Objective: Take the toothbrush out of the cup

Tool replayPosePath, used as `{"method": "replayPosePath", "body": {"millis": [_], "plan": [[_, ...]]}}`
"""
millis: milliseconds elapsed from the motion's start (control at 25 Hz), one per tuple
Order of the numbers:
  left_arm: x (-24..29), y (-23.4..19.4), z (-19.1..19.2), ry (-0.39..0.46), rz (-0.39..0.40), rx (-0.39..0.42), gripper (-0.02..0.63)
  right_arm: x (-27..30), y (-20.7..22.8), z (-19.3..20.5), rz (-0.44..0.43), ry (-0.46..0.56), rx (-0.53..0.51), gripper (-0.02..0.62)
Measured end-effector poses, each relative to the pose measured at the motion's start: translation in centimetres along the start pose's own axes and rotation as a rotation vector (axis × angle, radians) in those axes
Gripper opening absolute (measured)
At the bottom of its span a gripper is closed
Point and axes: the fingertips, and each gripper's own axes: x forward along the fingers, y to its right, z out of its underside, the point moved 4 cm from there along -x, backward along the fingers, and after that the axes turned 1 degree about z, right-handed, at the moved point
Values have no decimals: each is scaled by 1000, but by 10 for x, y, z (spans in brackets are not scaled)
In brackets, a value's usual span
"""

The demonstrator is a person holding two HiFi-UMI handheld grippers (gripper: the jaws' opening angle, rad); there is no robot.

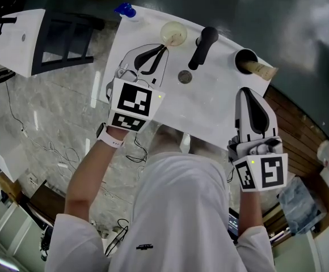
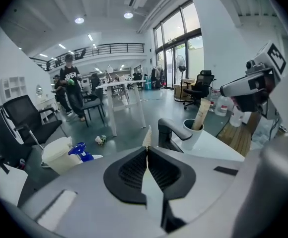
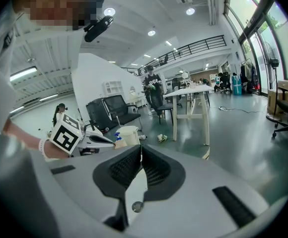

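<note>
A dark-rimmed cup stands at the far right of the white counter. A flat beige toothbrush leans out of it. In the left gripper view the cup and toothbrush are ahead to the right, beyond the black faucet. My left gripper lies on the counter's left part with its jaws shut. A thin cream sliver shows just past its tips; I cannot tell whether it is held. My right gripper is shut and empty, a little nearer than the cup.
The black faucet and a round drain sit mid-counter. A cream disc lies just beyond the left jaws. A blue spray top is at the far-left corner, with a cream bin beyond. People, desks and chairs are in the background.
</note>
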Motion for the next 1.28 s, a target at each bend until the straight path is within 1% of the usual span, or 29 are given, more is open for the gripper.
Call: {"method": "replayPosePath", "body": {"millis": [200, 360, 640, 960, 1280], "plan": [[-1, 1, -2, 9, 9, -25, 6, -4, 0, 0, 5, 3, -1, 8], [-3, 1, -6, 24, 1, -42, 6, -8, 0, -1, 11, 11, -2, 8], [-18, -1, -19, 83, -30, -79, 5, -18, -3, -7, 15, 37, -9, 8], [-59, 3, -44, 182, -80, -123, 5, -41, -8, -21, 17, 80, -33, 8], [-117, 17, -59, 250, -129, -206, 5, -69, -21, -41, 7, 138, -62, 8]]}}
